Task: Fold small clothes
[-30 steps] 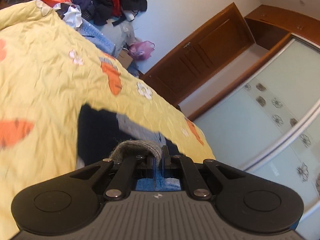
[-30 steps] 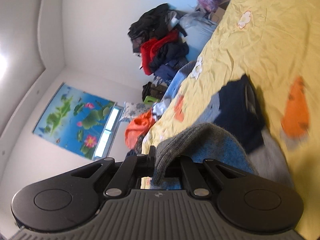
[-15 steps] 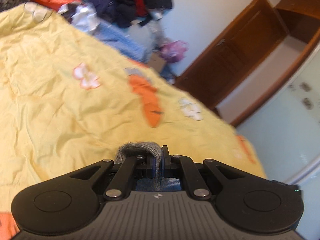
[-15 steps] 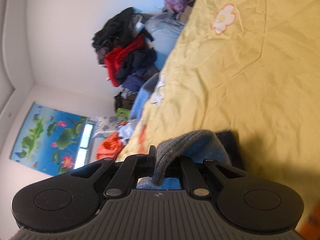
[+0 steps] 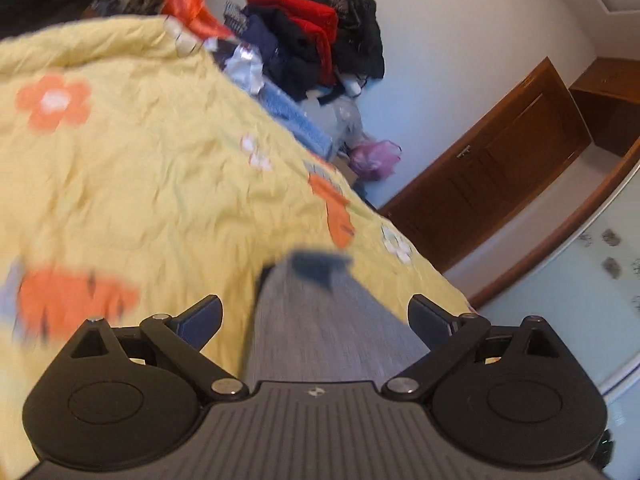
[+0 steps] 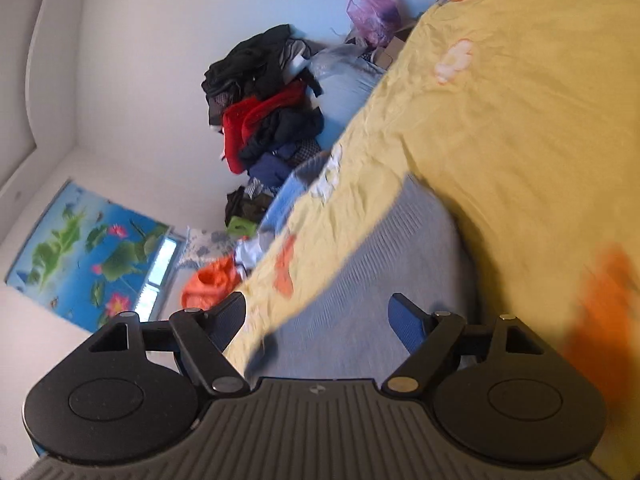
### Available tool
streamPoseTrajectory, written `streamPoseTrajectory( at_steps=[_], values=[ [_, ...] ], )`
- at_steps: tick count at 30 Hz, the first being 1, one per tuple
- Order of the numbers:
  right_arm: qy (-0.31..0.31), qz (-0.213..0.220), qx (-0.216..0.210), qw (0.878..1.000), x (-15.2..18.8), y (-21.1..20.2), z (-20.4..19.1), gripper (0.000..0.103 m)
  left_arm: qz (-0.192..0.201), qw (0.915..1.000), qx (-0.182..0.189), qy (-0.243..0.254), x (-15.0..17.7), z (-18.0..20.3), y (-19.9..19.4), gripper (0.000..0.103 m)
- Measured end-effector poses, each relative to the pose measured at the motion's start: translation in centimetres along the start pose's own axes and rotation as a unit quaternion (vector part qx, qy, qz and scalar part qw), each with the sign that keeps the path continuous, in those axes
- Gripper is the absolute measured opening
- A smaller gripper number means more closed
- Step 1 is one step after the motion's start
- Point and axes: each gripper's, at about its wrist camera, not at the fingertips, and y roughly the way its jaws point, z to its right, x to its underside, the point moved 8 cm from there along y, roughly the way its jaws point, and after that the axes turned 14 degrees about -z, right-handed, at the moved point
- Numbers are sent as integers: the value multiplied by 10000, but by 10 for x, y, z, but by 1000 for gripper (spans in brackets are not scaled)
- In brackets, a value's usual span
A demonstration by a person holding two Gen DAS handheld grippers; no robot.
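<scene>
Both the left gripper (image 5: 316, 316) and right gripper (image 6: 318, 316) have fingers spread wide, holding nothing. The grey garment (image 5: 320, 320) lies flat on the bed (image 5: 140, 168) between them, likely laid out for folding.

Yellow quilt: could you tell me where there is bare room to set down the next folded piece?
Left of the grey garment, the yellow quilt lies bare up to the orange flower print. It is crowded beyond its far edge, at the clothes pile.
</scene>
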Motion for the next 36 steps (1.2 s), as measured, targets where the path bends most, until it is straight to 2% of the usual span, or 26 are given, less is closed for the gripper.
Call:
streamPoseTrajectory(
  at_steps=[6, 9, 11, 16, 18, 22, 24, 26, 27, 28, 29, 30, 31, 32, 34, 36],
  values=[
    [-69, 155, 860, 9961, 84, -63, 29, 78, -485, 9978, 232, -396, 84, -11, -16, 100],
    [44, 183, 1095, 9938, 113, -78, 42, 78, -745, 9954, 337, -491, 105, -13, -14, 100],
    [72, 178, 1100, 9938, 126, -80, 49, 78, -774, 9955, 155, -533, 108, -17, -7, 100],
    [188, 397, 940, 9946, 111, -65, 50, 78, -433, 9980, -29, -467, 91, -13, 10, 99],
    [237, 503, 865, 9947, 102, -54, 49, 78, -365, 9978, 71, -544, 88, -10, 18, 95],
    [77, 490, 944, 9943, 91, -25, 41, 79, -287, 9959, 408, -757, 90, -3, 28, 95],
    [-29, 513, 962, 9940, 89, -14, 37, 79, -200, 9960, 341, -795, 92, -1, 31, 87],
    [-101, 527, 1013, 9934, 89, -5, 32, 77, -269, 9963, 203, -792, 95, -2, 37, 55],
    [-167, 517, 1072, 9928, 89, 0, 30, 76, -334, 9960, 177, -812, 96, -3, 41, 48],
    [-240, 471, 1129, 9922, 89, 5, 28, 69, -333, 9959, 142, -831, 96, -5, 42, 42],
    [-274, 397, 1179, 9919, 90, 9, 27, 53, -321, 9957, 146, -856, 95, -7, 42, 40],
    [-248, 328, 1195, 9920, 91, 14, 29, 44, -328, 9955, 116, -887, 94, -9, 44, 33],
    [-171, 232, 1183, 9926, 92, 17, 33, 23, -383, 9951, -18, -914, 94, -13, 47, 12],
    [-71, 149, 1183, 9928, 91, 20, 38, 16, -450, 9944, -125, -947, 93, -17, 50, 7],
    [87, 178, 1023, 9946, 91, 20, 44, 15, -509, 9939, -114, -967, 90, -18, 51, 6],
    [105, 159, 1010, 9947, 92, 19, 42, 15, -598, 9950, -292, -738, 88, -12, 50, 5]
  ],
)
